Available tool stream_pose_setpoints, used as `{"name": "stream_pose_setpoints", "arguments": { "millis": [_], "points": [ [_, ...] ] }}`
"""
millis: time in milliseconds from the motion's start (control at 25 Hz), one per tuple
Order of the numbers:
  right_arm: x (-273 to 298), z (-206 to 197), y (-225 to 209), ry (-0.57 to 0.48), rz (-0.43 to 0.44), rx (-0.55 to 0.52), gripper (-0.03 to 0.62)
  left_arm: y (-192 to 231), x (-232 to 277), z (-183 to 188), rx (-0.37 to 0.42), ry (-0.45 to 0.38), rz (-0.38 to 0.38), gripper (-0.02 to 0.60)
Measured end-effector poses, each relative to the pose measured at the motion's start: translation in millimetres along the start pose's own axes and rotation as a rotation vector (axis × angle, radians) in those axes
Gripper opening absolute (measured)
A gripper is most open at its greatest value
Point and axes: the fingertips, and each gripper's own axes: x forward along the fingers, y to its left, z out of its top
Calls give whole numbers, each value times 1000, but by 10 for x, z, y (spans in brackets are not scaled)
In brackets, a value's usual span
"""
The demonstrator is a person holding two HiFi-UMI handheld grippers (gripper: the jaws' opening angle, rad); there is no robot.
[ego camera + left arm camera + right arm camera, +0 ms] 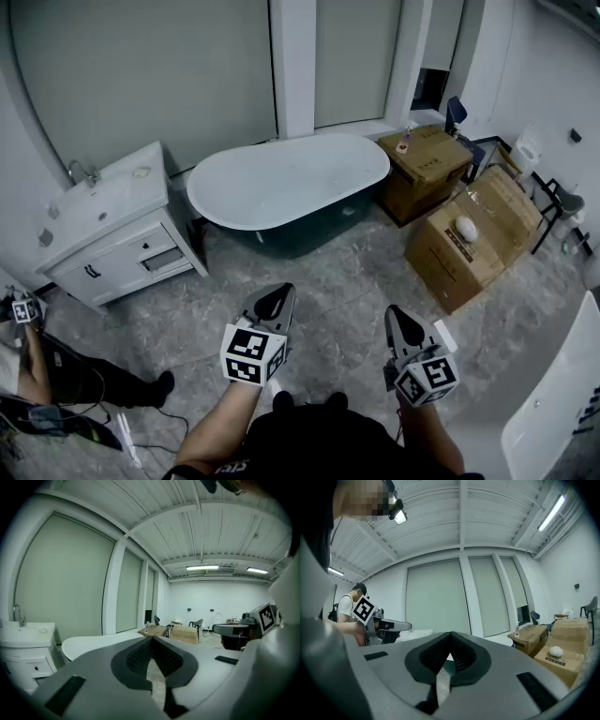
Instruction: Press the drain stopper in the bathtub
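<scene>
Well short of the tub (pixel 291 178), the left gripper (pixel 277 298) and right gripper (pixel 401 321) hung closed and empty (stopper unseen), so the approach likely came next.

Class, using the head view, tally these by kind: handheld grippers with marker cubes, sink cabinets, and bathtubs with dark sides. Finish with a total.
grippers: 2 (left gripper, right gripper)
sink cabinet: 1
bathtub: 1
Total: 4
</scene>
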Motion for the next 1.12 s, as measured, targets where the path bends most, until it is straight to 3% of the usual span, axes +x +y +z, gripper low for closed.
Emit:
{"name": "stream_pose_setpoints", "arguments": {
  "millis": [200, 560, 1120],
  "points": [
    [27, 57, -27, 7, -27, 6, 11, -13, 50, 34, 8, 7, -16, 14],
    [26, -34, -159, 9, -3, 19, 11, -134, 219, -5, 7, 24, -20, 14],
    [-363, -5, -781, -17, 7, 76, 14, -739, 526, 81, 19, 7, 1, 14]
  ]
}}
